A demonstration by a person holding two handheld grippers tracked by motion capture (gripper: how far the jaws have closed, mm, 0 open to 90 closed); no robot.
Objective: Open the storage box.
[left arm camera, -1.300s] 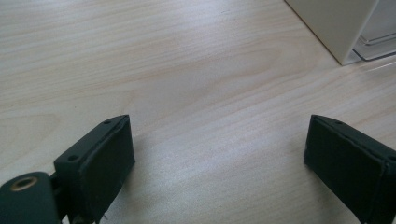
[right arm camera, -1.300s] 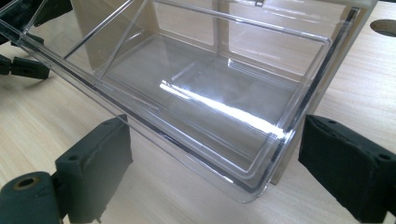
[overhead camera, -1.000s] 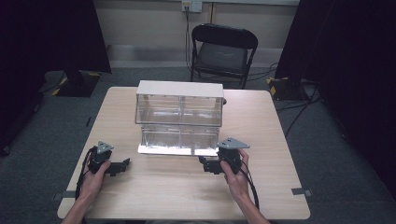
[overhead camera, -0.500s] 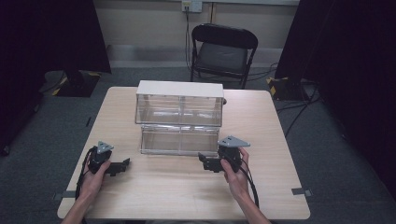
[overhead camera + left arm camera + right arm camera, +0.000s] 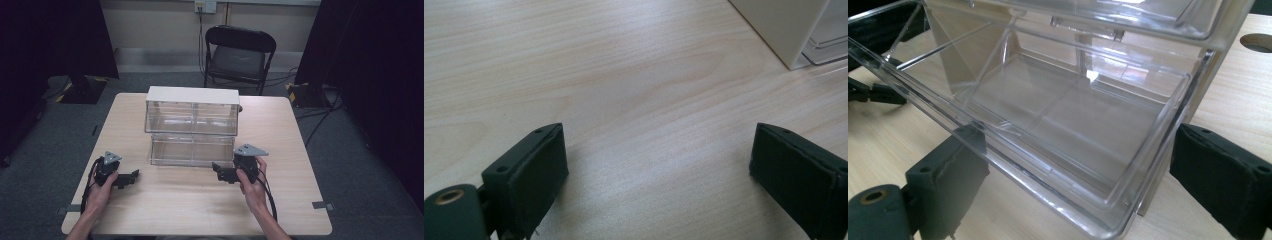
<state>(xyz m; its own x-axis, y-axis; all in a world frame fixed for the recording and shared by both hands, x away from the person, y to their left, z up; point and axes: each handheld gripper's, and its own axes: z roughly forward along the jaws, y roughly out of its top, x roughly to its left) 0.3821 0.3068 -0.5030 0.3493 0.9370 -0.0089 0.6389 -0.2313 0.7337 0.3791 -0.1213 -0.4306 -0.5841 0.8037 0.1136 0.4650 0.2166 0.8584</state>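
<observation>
A clear plastic drawer cabinet (image 5: 192, 110) with a white top stands mid-table. Its lower clear drawer (image 5: 192, 149) is pulled out toward me. My right gripper (image 5: 216, 167) is open at the drawer's front right corner. In the right gripper view that empty drawer (image 5: 1063, 120) lies between the wide-spread jaws of my right gripper (image 5: 1078, 200), its front wall crossing above the left one. My left gripper (image 5: 134, 175) rests open on the table, left of the drawer and apart from it. The left gripper view has my left gripper (image 5: 659, 170) open over bare wood, with the cabinet's white corner (image 5: 784, 25) ahead at the right.
The wooden table (image 5: 280, 210) has free room in front of and beside the cabinet. A black folding chair (image 5: 237, 55) stands beyond the far edge. Dark curtains hang on both sides, and cables lie on the grey floor at the right (image 5: 320, 115).
The pulled-out drawer's front looks a little higher than a second ago. Both grippers have hardly moved.
</observation>
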